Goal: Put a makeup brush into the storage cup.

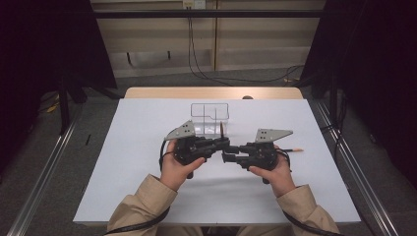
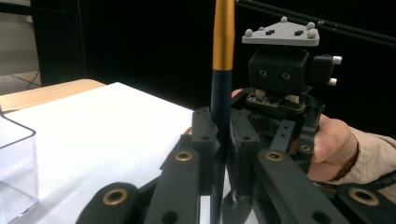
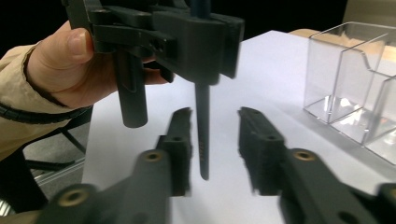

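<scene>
High view: the left gripper (image 1: 227, 143) and right gripper (image 1: 232, 151) meet nose to nose at the middle of the white table (image 1: 147, 187). A slim dark pen (image 1: 222, 130) stands upright at the left gripper's tip, at 6 o'clock from the clear organizer (image 1: 210, 118). A second, orange-tipped pen (image 1: 295, 149) lies at 3 o'clock from the right gripper.

Left gripper view: the jaws are clamped on the pen's (image 2: 219, 116) dark barrel, its gold band rising toward 12 o'clock. The right gripper's body (image 2: 280, 88) sits just behind.

Right gripper view: the jaws stand apart, one on either side of the pen's (image 3: 202, 140) lower end without pressing it; the organizer (image 3: 355, 79) sits at 2 o'clock.

The pen is judged light, stiff and smooth, liable to swivel in a narrow pinch; the mid-barrel, below the band, offers the steadiest hold.
</scene>
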The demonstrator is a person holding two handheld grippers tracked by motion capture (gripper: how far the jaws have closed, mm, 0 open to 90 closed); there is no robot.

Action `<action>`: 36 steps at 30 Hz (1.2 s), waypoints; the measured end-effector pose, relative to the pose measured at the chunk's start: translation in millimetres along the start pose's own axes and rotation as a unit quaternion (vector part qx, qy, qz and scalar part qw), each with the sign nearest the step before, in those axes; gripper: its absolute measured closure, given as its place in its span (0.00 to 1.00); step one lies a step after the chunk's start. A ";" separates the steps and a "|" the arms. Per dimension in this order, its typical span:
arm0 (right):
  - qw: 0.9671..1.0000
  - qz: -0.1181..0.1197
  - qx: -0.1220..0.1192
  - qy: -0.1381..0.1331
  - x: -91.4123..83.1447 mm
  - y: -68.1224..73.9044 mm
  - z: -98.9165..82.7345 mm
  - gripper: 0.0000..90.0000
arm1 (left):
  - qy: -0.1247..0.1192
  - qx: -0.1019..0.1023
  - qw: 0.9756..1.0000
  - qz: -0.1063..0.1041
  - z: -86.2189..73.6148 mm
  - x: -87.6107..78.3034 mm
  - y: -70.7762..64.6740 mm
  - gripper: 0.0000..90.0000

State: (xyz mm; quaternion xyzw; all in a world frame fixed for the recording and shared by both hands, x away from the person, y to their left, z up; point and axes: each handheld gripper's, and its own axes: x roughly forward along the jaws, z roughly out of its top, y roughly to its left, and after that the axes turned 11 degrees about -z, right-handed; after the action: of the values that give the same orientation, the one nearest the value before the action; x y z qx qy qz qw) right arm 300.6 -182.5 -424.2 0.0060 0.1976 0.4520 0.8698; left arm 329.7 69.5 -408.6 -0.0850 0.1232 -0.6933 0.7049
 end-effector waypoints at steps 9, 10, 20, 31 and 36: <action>0.999 -0.025 0.015 -0.018 -10.3 -8.3 2.3 0.30 | 0.004 0.004 1.000 0.013 1.9 -11.0 1.9 0.93; 0.999 -0.027 0.014 -0.018 -11.0 -8.6 2.4 0.28 | 0.004 0.005 1.000 0.015 1.7 -12.2 2.2 0.93; 0.999 -0.039 0.003 -0.027 -16.3 -9.8 4.1 0.16 | 0.010 0.004 1.000 0.022 -0.8 -15.0 3.7 0.93; 0.999 -0.038 0.003 -0.033 -16.6 -9.1 10.6 0.13 | 0.026 0.008 0.999 0.024 -5.3 -9.2 4.0 0.93; 0.998 -0.036 0.002 -0.042 -17.7 -8.3 17.4 0.16 | 0.031 0.009 0.999 0.020 -7.1 -5.3 4.0 0.93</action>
State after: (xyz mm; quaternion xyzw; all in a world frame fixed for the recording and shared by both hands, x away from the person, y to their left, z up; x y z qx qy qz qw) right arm 304.1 -198.4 -403.7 0.0194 0.1622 0.4190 0.8932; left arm 331.4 75.3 -416.3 -0.0540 0.1404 -0.6825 0.7153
